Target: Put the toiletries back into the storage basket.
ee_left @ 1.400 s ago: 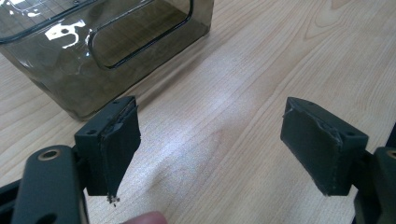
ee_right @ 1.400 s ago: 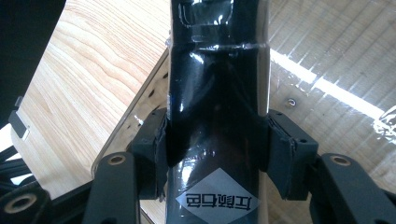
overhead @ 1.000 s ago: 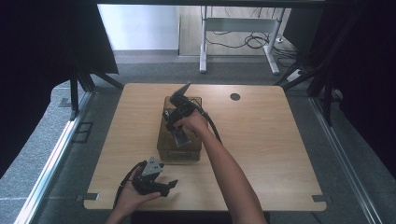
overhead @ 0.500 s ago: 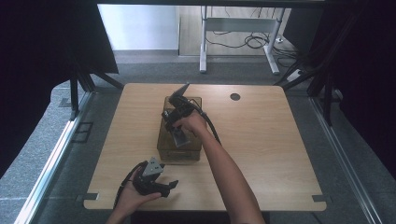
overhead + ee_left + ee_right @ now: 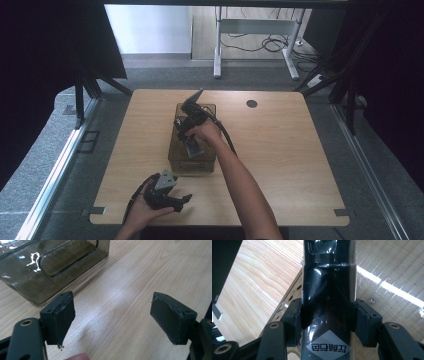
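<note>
Left gripper (image 5: pixel 183 199) sits by the table's (image 5: pixel 300 165) near edge with jaws wide apart on nothing, just past it the smoky clear bin (image 5: pixel 176 159), and over that the right gripper (image 5: pixel 328 322) clamps a glossy black pouch (image 5: pixel 328 285).

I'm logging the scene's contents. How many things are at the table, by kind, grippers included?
Grippers: 2, left gripper and right gripper
Smoky clear bins: 1
Glossy black packages: 1
Total: 4

Smoky translucent bin (image 5: pixel 192 162), glossy black packet (image 5: pixel 328 290) with grey diamond label (image 5: pixel 329 347), pale wood-grain table (image 5: pixel 290 150)
</note>
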A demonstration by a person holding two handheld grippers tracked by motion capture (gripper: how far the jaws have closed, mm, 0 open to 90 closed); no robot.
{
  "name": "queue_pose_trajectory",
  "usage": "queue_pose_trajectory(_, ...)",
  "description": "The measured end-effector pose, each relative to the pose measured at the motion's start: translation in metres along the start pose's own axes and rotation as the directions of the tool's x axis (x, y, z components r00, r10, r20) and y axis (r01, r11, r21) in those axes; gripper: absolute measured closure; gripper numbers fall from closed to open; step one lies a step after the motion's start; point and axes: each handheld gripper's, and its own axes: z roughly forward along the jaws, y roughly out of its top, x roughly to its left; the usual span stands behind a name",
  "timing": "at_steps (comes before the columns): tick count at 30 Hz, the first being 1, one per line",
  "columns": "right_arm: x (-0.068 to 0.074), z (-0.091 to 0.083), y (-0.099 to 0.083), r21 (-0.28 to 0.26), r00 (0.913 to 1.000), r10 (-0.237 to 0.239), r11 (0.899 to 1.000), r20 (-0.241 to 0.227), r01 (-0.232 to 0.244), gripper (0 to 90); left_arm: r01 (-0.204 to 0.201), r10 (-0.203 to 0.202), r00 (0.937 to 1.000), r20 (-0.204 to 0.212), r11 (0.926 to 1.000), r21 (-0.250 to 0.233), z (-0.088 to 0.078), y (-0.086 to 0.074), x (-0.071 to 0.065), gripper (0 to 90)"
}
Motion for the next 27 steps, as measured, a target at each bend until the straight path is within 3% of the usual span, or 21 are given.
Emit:
queue_pose_trajectory(11, -0.0018, 0.0101, -0.0026, 0.021, 0.9998, -0.006, 1.0, 0.018, 0.006, 45.8, -0.004, 0.004, 1.0, 0.001, 0.9999, 0.01, 0.002, -0.0005, -0.0003, 20.0)
queue_pose_trajectory(27, 0.0014, 0.0077, -0.0027, 0.012, 0.9997, -0.019, 1.0, 0.013, 0.019, 45.8, -0.017, 0.017, 0.9998, 0.009, 0.9993, 0.032, 0.0065, -0.0007, -0.0033, 19.9)
